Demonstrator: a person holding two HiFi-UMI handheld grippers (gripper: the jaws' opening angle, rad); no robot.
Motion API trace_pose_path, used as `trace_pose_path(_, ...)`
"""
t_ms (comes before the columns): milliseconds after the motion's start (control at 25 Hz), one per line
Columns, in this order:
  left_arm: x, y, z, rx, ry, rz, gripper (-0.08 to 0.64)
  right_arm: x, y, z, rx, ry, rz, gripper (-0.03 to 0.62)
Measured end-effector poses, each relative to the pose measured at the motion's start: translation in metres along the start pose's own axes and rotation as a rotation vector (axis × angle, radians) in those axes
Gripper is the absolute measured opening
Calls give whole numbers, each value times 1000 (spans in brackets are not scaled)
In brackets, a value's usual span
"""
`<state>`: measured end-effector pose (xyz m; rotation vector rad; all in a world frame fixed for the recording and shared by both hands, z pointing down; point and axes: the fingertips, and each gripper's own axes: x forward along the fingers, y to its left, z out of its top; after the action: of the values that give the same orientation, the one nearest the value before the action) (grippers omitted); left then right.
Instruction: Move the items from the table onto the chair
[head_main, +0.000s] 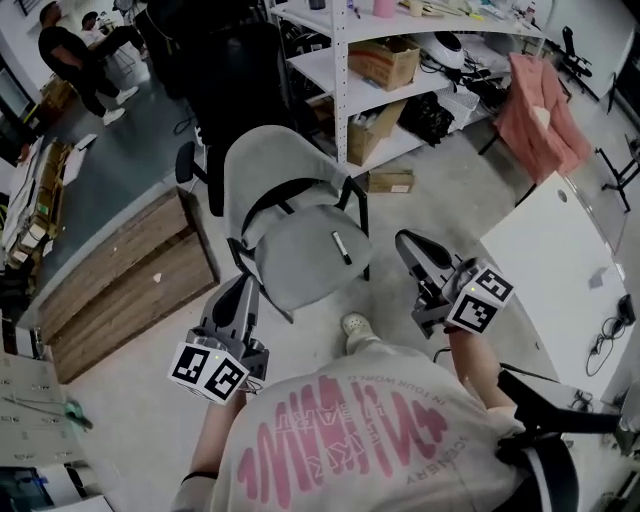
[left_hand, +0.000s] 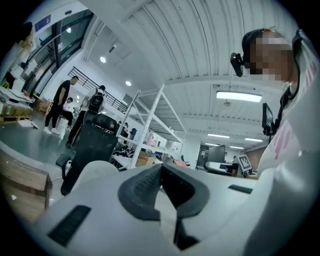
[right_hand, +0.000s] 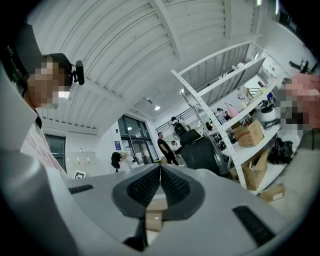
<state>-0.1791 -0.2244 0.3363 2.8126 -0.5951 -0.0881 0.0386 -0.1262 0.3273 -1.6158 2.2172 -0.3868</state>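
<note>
Two grippers, left (head_main: 243, 290) and right (head_main: 404, 241), both closed, holding nothing. Pen (head_main: 341, 247) lying on chair (head_main: 270, 160) seat, just ahead between them. Seemingly fetching next item: turning toward table (head_main: 540, 260) beside right gripper, opening jaws.

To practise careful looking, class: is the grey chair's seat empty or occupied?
Occupied: a dark pen lies flat on the seat of the chair, towards its right side in the head view.

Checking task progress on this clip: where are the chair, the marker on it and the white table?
chair (head_main: 285, 262), head view, bare part of the grey seat
marker (head_main: 341, 247), head view, middle of its dark barrel
white table (head_main: 550, 262), head view, bare part of its top
</note>
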Motion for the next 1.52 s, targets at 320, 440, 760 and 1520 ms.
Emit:
trace_pose_path(320, 48, -43, -16, 25, 78, -173, 10, -47, -14, 24, -54, -67, -123, 17)
trace_pose_path(440, 78, -68, -16, 24, 97, -258, 11, -73, -27, 41, -67, -120, -187, 17)
trace_pose_path(760, 169, -169, -52, 23, 185, -471, 11, -202, -65, 76, -127, -213, -440, 17)
trace_pose_path(1520, 312, -443, -143, -24, 247, -799, 10, -519, -140, 128, -172, -299, -899, 17)
